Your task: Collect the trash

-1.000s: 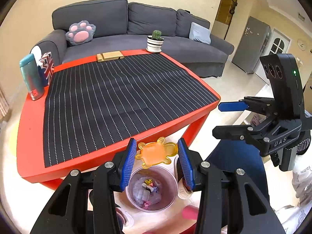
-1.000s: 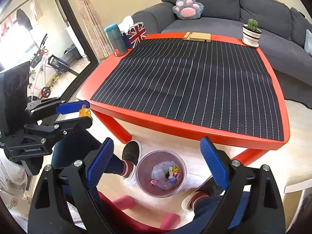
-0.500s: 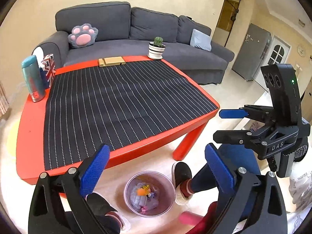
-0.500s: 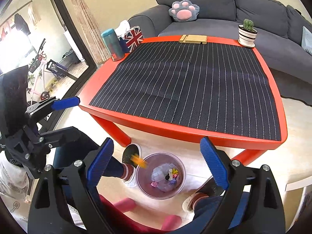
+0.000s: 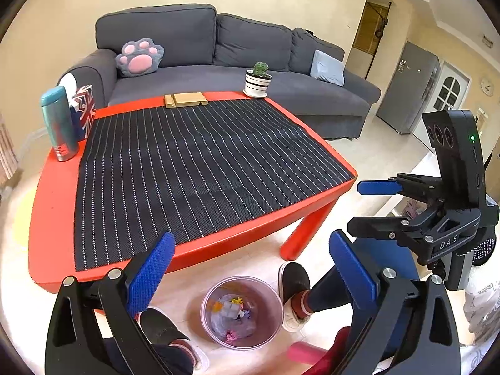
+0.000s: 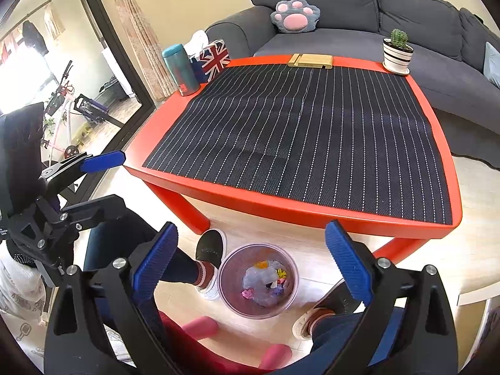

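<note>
both my left tongs (image 5: 250, 276) and right tongs (image 6: 250, 259) have just spread apart, empty, above the clear trash bin (image 5: 242, 312) of light, crumply scraps best pinched mid-body.

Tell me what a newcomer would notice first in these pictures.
The bright red table with its black striped mat fills the middle of both views, a grey sofa behind it. On the floor in front sits a clear bin of colourful trash, below the open left gripper and right gripper.

One red table (image 5: 53, 187), one striped mat (image 5: 193, 168), one bin (image 5: 272, 297), one sofa (image 5: 193, 47), two cushions (image 5: 139, 57), one cactus pot (image 5: 257, 82)
</note>
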